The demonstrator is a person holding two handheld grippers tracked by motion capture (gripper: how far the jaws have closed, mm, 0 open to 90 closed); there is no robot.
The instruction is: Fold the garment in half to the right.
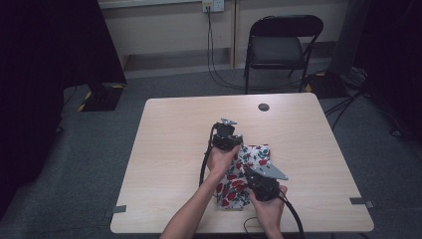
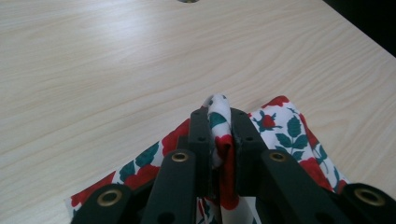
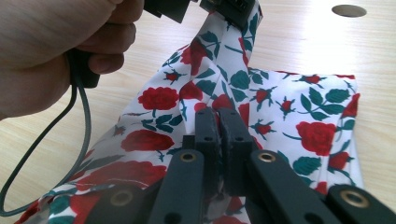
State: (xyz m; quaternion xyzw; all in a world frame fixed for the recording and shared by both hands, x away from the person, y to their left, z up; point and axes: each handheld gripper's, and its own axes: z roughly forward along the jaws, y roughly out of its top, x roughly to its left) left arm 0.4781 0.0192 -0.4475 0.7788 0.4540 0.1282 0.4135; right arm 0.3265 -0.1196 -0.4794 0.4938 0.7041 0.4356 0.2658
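A white cloth with red roses and green leaves [image 1: 238, 180] lies partly folded on the wooden table [image 1: 169, 144], right of its middle. My left gripper [image 1: 234, 145] is shut on a bunched fold of the cloth [image 2: 219, 122], which pokes up between its jaws. My right gripper [image 1: 247, 173] sits nearer the front edge, shut on another fold of the same cloth [image 3: 322, 135], lifted off the flat layer. In the right gripper view, the left hand [image 3: 51, 51] and its gripper hold a raised strip of cloth [image 3: 219, 56] at the top.
A round dark hole [image 1: 263, 107] sits in the table near its far edge. A black folding chair [image 1: 278, 47] stands beyond the table. Cables lie on the floor behind. Grey tape tabs [image 1: 119, 209] mark the table's front corners.
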